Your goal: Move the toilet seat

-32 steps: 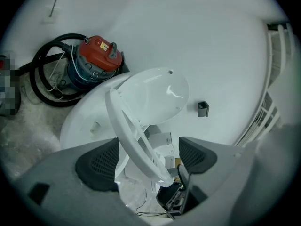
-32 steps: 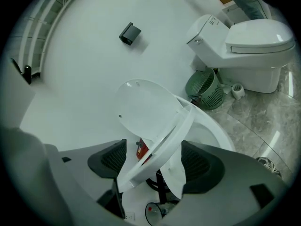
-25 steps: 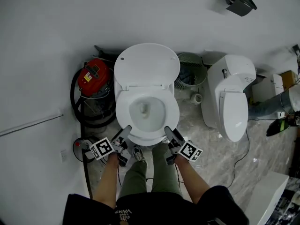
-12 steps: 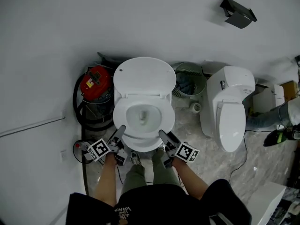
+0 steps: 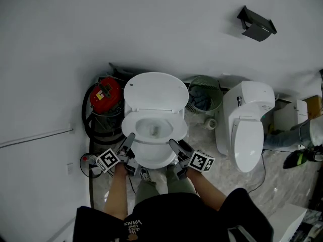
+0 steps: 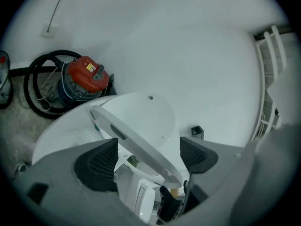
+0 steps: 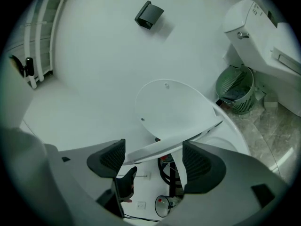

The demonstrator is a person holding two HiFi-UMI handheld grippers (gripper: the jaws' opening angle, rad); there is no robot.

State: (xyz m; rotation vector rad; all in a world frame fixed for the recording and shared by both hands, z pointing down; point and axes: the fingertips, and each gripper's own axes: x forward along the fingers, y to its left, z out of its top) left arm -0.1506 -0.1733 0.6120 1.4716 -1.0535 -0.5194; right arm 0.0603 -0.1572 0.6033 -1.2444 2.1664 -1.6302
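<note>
The white toilet (image 5: 132, 158) stands against the wall with its lid (image 5: 155, 91) upright. The seat ring (image 5: 151, 146) is tilted, its front lifted off the bowl. My left gripper (image 5: 130, 137) is at the seat's front left and my right gripper (image 5: 172, 143) at its front right. In the left gripper view the seat (image 6: 123, 134) runs as a thin slab across the gap of the gripper (image 6: 146, 157), whose jaws stand wide apart. The right gripper view shows the same: the seat (image 7: 188, 136) crosses between the spread jaws of the gripper (image 7: 153, 159), with the lid (image 7: 171, 105) behind.
A red vacuum (image 5: 105, 96) with a black hose sits left of the toilet. A green mesh basket (image 5: 203, 96) stands on its right, then a second white toilet (image 5: 248, 127). A black fitting (image 5: 257, 23) hangs on the wall. Another person's leg (image 5: 291, 135) shows far right.
Both grippers have moved forward along the seat's front sides. The seat ring looks more tilted up from the bowl, and the toilet sits lower in the head view.
</note>
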